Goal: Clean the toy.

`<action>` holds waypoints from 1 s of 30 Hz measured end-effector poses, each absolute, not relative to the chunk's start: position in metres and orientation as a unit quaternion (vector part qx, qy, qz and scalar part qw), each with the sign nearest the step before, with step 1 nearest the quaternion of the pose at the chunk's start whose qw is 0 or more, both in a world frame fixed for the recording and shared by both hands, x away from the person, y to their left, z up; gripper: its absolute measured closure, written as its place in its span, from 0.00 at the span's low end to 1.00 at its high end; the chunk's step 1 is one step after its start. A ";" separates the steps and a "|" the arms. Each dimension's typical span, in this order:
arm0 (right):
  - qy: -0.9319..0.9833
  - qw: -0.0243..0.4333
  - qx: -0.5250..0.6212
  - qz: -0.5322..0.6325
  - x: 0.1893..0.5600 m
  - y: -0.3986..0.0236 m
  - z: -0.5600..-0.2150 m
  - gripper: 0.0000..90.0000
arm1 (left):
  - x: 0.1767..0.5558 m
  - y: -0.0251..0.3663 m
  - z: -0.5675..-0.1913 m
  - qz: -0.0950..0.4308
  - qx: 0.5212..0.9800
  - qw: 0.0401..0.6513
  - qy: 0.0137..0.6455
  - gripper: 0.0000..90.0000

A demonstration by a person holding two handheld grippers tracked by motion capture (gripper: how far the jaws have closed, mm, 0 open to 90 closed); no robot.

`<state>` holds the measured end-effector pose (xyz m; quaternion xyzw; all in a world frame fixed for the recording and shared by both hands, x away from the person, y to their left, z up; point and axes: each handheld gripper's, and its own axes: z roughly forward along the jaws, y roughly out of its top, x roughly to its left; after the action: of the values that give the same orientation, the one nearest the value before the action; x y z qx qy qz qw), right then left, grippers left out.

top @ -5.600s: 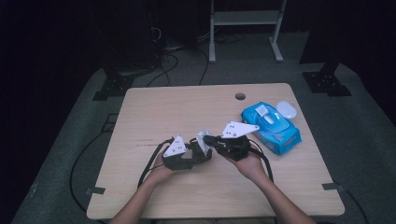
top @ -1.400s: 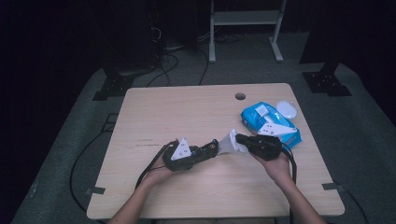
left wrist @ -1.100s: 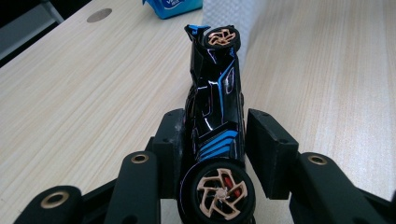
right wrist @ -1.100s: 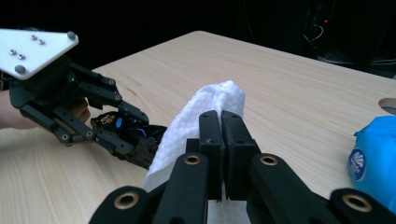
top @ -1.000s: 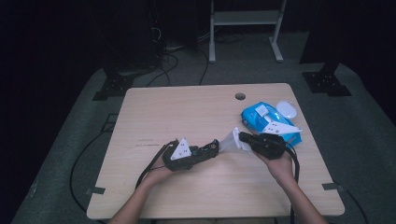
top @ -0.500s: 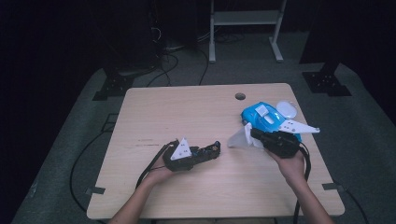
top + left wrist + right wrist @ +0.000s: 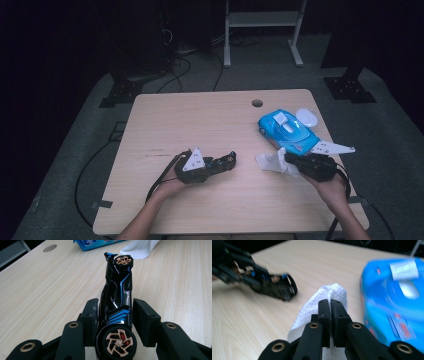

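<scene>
The toy car (image 7: pixel 115 302) is glossy black plastic with blue stripes, long and narrow, with tan spoked wheels in black tyres. It lies on its side between the jaws of the left gripper (image 7: pixel 115 322), which are clamped on its body near one wheel; the far end of the car points across the bench (image 7: pixel 200 125) toward the wipe. In the high view the left gripper (image 7: pixel 226 161) and the car (image 7: pixel 220 162) rest low on the bench at the middle front, with the grey three-cornered plate on top.

The wipe (image 7: pixel 324 307) is a white, soft sheet with a fine dimpled weave, bunched into a rounded fold. The jaws of the right gripper (image 7: pixel 330 305) are together and pinch it, with the sheet bulging above and to the side of their tips. In the high view the wipe (image 7: pixel 270 161) hangs crumpled from the right gripper (image 7: pixel 289 161), low over the bench and just in front of the pack.

The pack of wipes (image 7: pixel 287 131) is a bright blue, shiny soft pouch with rounded corners and a white flap on top; it lies at the right side of the bench. A small white round lid (image 7: pixel 307 118) sits just beside its far edge. The bench is pale wood grain, with a round hole (image 7: pixel 257 103) near its far edge. Nothing lies between the car and the wipe.
</scene>
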<state>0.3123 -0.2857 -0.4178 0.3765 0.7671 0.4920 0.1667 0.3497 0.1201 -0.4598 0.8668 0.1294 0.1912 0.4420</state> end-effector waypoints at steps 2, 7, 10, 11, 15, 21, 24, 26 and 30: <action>0.768 0.160 0.383 0.487 0.310 -0.292 -0.424 0.91 | 0.350 0.120 -0.460 0.190 0.867 0.442 0.130 0.62; 0.770 0.141 0.386 0.488 0.304 -0.304 -0.436 0.76 | 0.350 0.120 -0.460 0.184 0.867 0.444 0.131 0.59; 0.762 0.137 0.390 0.498 0.302 -0.309 -0.437 0.71 | 0.350 0.119 -0.459 0.181 0.867 0.446 0.132 0.57; 0.759 0.138 0.389 0.503 0.301 -0.310 -0.436 0.70 | 0.350 0.119 -0.459 0.179 0.866 0.448 0.131 0.57; 0.755 0.141 0.383 0.514 0.299 -0.312 -0.429 0.66 | 0.349 0.118 -0.456 0.171 0.864 0.455 0.130 0.55; 0.757 0.138 0.372 0.520 0.297 -0.307 -0.424 0.66 | 0.350 0.120 -0.447 0.156 0.852 0.481 0.134 0.54; 0.759 0.136 0.365 0.522 0.297 -0.301 -0.422 0.65 | 0.351 0.121 -0.443 0.150 0.846 0.492 0.140 0.54; 0.764 0.134 0.355 0.522 0.298 -0.295 -0.421 0.65 | 0.352 0.122 -0.443 0.144 0.846 0.493 0.143 0.54; 0.773 0.127 0.342 0.519 0.302 -0.283 -0.420 0.64 | 0.357 0.125 -0.442 0.134 0.844 0.495 0.155 0.53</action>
<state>0.3024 -0.2834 -0.4201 0.3420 0.7733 0.5186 0.1270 0.3571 0.1254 -0.4419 0.8444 0.1552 0.1343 0.4949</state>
